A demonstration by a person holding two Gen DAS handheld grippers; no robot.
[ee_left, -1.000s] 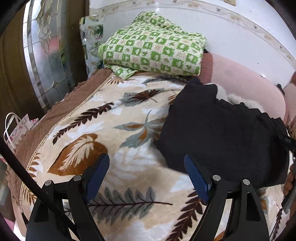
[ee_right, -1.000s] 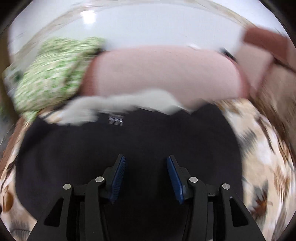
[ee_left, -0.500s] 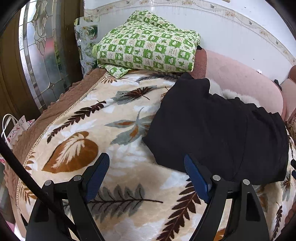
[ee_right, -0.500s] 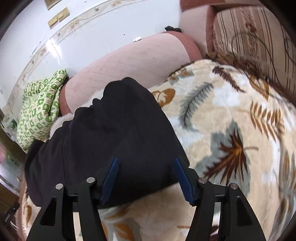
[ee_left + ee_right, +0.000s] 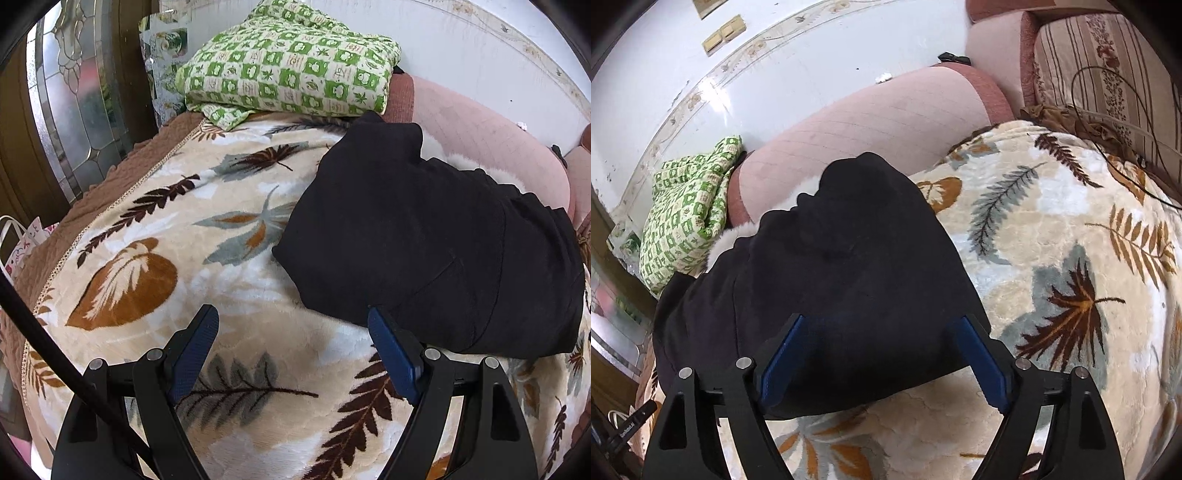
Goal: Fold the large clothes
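A black garment (image 5: 424, 243) lies folded into a flat bundle on a leaf-patterned plush blanket (image 5: 177, 229); a bit of white fur trim shows at its far edge. It also shows in the right wrist view (image 5: 831, 280). My left gripper (image 5: 291, 332) is open and empty, above the blanket just left of the garment's near corner. My right gripper (image 5: 881, 343) is open and empty, hovering over the garment's near edge.
A folded green checked quilt (image 5: 291, 62) lies at the back left. A pink bolster (image 5: 871, 125) runs along the white wall. A glass-panelled door (image 5: 74, 96) stands left. A striped cushion (image 5: 1108, 66) and a thin black cable (image 5: 1126, 122) lie right.
Both grippers have pulled back from the garment. The right gripper's jaws have opened wider and it has swung right and back. The garment lies still.
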